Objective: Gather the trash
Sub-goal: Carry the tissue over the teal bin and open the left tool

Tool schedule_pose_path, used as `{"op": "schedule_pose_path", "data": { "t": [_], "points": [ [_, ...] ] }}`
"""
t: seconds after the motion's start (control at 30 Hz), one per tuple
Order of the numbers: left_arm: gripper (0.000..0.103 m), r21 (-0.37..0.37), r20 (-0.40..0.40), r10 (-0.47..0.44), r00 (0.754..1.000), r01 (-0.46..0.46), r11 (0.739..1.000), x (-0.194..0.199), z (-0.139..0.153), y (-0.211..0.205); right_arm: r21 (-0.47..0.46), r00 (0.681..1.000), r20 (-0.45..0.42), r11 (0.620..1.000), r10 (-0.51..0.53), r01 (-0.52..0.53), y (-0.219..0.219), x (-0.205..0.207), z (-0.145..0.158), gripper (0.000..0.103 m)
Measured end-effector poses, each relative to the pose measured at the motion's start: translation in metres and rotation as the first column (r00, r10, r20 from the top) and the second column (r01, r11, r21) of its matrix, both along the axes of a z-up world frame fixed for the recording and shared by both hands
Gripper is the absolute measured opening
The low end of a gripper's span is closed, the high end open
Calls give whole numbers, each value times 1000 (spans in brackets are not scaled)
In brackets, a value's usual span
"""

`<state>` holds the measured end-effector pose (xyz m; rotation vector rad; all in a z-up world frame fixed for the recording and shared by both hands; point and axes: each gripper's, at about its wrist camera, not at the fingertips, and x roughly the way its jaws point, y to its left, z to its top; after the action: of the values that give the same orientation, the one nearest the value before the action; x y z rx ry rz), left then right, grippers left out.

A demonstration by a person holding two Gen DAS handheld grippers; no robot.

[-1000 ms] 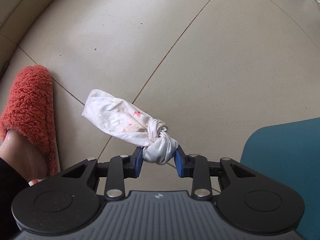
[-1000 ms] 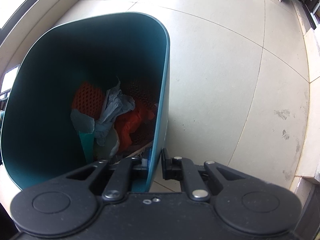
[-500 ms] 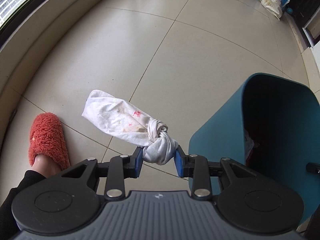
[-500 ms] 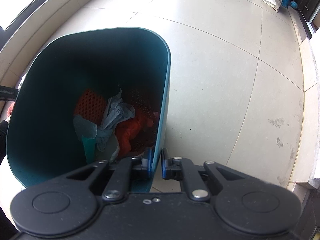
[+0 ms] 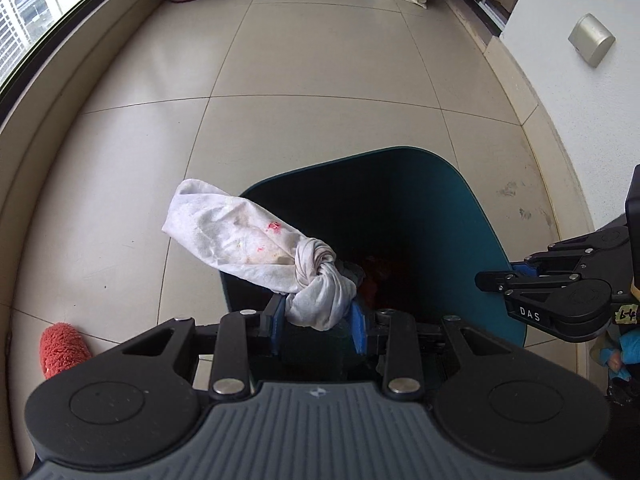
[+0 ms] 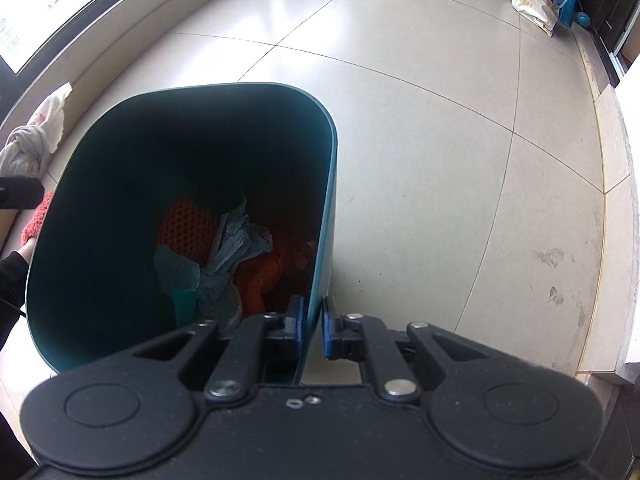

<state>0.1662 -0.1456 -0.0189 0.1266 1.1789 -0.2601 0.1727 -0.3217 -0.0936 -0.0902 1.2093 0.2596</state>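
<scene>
Left gripper [image 5: 319,322]: we grip the knotted rag [image 5: 256,246].
Change: we've lifted it from floor to over the bin [image 5: 472,216].
Right gripper [image 6: 313,326]: pinches bin's rim.
Next: release.

The right gripper [image 6: 312,322] is clamped on the near right wall of the teal bin [image 6: 100,208] — one pad inside, one outside. Inside lie an orange net [image 6: 186,226], crumpled grey paper [image 6: 234,246] and orange plastic [image 6: 266,276]. Left of the bin — a knotted white cloth [image 6: 34,132] and a red slipper [image 6: 36,220] on the tiled floor [image 6: 440,160].
</scene>
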Motion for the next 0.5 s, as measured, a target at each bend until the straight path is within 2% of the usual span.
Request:
{"op": "schedule_pose_path", "data": {
  "t": [0.27,0.5],
  "points": [
    [32,76,-140,-75,987,87,993,29,-67,-55,10,1000,0,1000,3,-3,-3,2,2,9],
    [32,139,-244,-75,967,111,984,44,-125,-72,18,1000,0,1000,9,-9,-4,3,5,9]
  ]
}}
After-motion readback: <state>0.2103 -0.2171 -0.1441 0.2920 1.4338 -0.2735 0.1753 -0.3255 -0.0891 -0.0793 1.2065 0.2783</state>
